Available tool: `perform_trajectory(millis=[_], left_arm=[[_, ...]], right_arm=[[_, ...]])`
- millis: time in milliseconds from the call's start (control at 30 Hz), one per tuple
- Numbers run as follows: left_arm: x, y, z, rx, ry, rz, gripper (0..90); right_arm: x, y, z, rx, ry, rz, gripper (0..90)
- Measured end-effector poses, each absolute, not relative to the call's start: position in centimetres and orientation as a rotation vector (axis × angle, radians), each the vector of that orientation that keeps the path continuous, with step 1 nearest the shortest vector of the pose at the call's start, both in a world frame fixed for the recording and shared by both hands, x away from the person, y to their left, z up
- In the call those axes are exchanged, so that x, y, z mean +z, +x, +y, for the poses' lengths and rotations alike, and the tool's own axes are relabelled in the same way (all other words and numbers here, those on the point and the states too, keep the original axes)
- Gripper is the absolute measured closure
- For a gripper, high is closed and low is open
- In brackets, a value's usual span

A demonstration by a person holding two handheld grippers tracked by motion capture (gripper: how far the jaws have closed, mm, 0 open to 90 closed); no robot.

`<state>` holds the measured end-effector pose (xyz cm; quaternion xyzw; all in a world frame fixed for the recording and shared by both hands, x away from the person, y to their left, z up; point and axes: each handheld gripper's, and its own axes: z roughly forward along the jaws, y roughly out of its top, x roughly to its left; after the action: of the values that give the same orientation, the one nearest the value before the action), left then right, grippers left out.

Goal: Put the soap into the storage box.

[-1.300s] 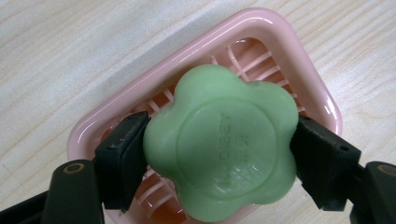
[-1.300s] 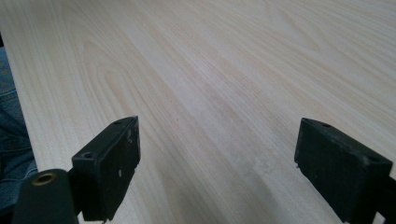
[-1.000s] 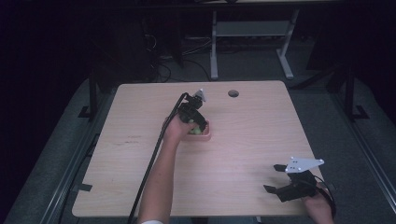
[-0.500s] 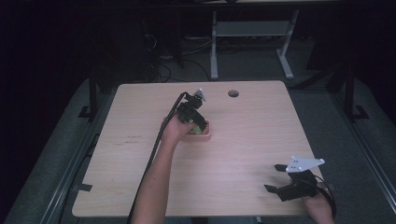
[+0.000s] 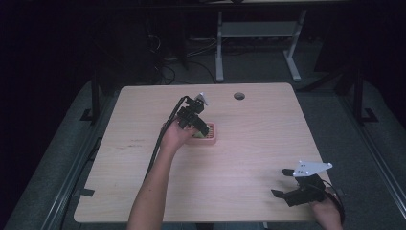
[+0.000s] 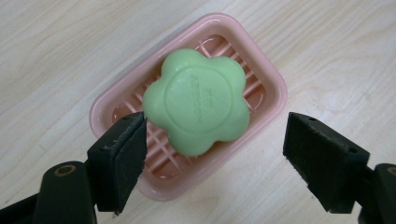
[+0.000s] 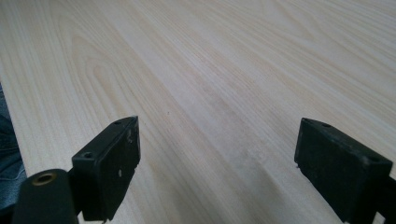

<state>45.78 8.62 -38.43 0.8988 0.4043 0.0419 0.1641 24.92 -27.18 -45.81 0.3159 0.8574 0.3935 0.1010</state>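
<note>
Green flower soap [image 6: 196,101] lies in pink soap dish [image 6: 266,81]; my left gripper [image 6: 212,163] fingers apart over it, ungrasped; right gripper [image 7: 217,172] spread, idle.

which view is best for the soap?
Left gripper view: the green flower-shaped soap lies in full sight in the pink dish, between the open left claw. High view: only a green speck beside that claw.
</note>
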Motion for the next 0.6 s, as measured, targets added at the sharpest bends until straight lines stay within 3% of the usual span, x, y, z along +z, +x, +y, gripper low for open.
perform_trajectory(millis=[600], left_arm=[[-38.1,43.2,9.6,0.102,2.535,1.1,21.8]], right_arm=[[-46.0,25.1,-27.4,1.146,0.955,2.529,13.8]])
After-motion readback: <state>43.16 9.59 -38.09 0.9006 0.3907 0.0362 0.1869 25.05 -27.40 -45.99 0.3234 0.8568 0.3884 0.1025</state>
